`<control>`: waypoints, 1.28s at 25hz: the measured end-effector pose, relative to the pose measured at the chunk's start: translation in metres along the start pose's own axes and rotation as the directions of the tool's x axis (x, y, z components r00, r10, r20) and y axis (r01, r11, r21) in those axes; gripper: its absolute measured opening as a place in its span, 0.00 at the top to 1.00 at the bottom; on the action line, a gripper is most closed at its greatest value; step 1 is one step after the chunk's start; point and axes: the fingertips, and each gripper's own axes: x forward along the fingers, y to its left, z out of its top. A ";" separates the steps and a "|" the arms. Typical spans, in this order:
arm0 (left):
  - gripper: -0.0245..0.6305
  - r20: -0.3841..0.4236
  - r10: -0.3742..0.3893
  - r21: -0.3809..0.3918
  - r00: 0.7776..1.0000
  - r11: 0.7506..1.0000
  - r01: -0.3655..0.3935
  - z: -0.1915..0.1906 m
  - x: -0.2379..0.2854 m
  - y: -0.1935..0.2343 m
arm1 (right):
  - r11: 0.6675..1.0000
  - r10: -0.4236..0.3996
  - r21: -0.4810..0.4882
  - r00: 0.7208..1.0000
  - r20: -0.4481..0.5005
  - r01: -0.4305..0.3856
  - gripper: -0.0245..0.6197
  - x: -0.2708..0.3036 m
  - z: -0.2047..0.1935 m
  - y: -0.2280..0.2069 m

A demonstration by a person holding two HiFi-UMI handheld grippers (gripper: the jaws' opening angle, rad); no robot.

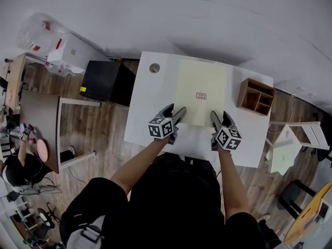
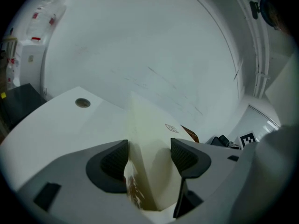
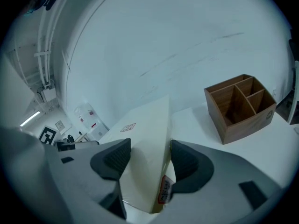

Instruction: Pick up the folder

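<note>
**Folder straddled at both near corners, not yet pinched**

The folder (image 1: 201,87) is laid flat on the tabletop (image 1: 150,105). Its long axis runs from the near edge toward the far edge, roughly midway between the left and right edges. A wooden organiser (image 1: 256,96) is set by the far right corner, apart from the folder.

The left gripper (image 1: 175,111) is placed at the folder's near left corner and the right gripper (image 1: 217,115) at its near right corner. The folder lies straight ahead of both, and neither can be called nearer.

In the left gripper view the jaws are spread, with the corner of the folder between the pads (image 2: 114,160). In the right gripper view the jaws are likewise held apart. There the folder's right edge, which carries a small red-bordered label, is seen just against the right-hand pad (image 3: 184,161).

No firm pinch is judged on either side. The jaws would have to be closed on both corners before any lift.
</note>
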 end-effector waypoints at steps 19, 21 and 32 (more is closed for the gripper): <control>0.51 0.192 -0.119 0.195 0.974 0.978 0.081 0.036 -0.152 -0.039 | 0.966 0.098 -0.259 0.946 0.310 -0.015 0.51 -0.106 0.021 0.138; 0.51 0.213 -0.145 0.217 0.966 0.971 0.098 0.041 -0.164 -0.048 | 0.963 0.098 -0.269 0.930 0.354 0.000 0.51 -0.122 0.024 0.148; 0.51 0.273 -0.284 0.349 0.919 0.920 0.180 0.051 -0.197 -0.098 | 0.960 0.045 -0.260 0.868 0.494 0.098 0.51 -0.194 0.029 0.168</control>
